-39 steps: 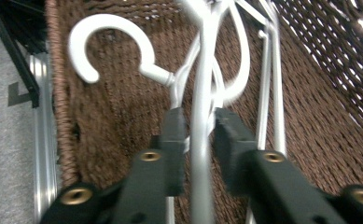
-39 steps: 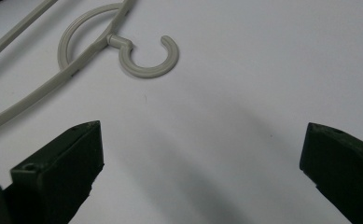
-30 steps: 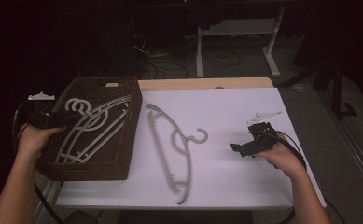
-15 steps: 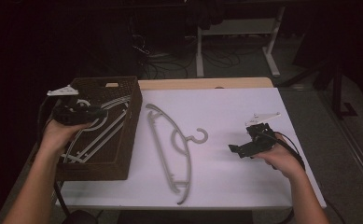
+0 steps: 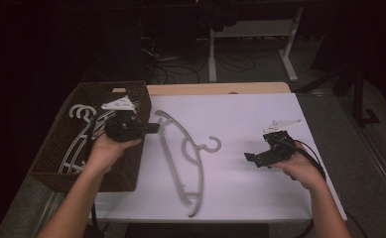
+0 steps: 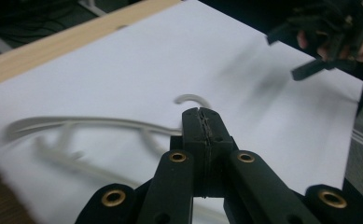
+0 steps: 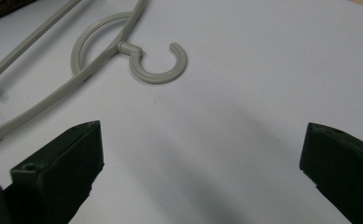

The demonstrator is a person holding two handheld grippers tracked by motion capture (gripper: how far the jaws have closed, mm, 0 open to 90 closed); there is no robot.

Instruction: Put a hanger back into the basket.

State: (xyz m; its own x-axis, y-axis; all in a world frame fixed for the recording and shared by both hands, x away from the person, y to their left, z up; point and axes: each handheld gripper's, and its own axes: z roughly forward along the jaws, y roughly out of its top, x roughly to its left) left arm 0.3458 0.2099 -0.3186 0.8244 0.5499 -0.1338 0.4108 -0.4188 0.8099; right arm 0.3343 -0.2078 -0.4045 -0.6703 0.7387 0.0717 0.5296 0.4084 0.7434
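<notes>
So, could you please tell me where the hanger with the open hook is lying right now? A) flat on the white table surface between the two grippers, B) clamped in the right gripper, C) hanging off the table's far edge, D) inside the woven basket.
A: the hanger lies flat on the white table, right of the basket, between the shut left gripper and the open right gripper, with neither touching it.

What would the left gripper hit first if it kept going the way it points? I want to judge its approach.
Probably the grey hanger on the white table: the shut left gripper points at its near arm, though depth is unclear.
</notes>
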